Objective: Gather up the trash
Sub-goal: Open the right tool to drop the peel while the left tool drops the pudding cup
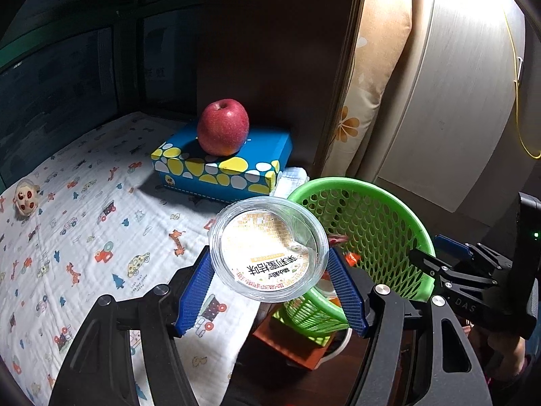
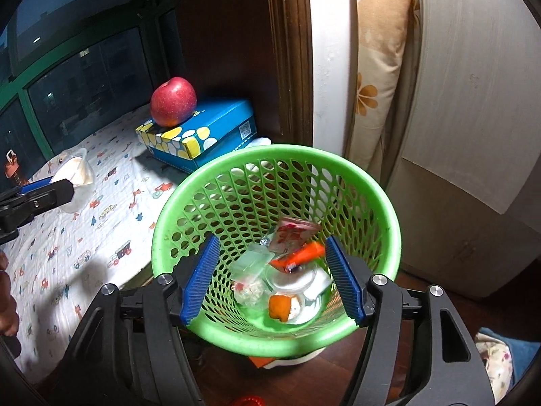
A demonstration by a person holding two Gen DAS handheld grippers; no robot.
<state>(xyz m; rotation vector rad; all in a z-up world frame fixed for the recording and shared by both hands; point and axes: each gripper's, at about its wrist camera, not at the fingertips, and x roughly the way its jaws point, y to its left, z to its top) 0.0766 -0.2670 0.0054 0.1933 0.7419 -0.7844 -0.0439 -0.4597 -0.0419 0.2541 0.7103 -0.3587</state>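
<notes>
At the far left, a small cream toy with red eyes (image 1: pixel 25 199) lies on the quilted white cloth printed with little cars and animals (image 1: pixel 84 237) that covers the bed. Further right stands one blue cardboard box patterned with yellow and white ovals (image 1: pixel 223 162), and a single glossy red apple (image 1: pixel 223 127) sits on its lid. In front of it the left claw (image 1: pixel 270 270) pinches one round clear plastic cup with a printed foil lid partly peeled back (image 1: pixel 268 248); its two ribbed blue pads (image 1: pixel 196 291) press on opposite sides of the rim, and the cup is held in the air just beside the basket's near rim. To the right is one green plastic basket with perforated walls (image 2: pixel 368 182), tilted toward the camera, holding crumpled wrappers, an orange packet (image 2: pixel 297 255) and clear tubs. The right claw (image 2: pixel 270 277) spreads wide over the basket's mouth, gripping nothing.
</notes>
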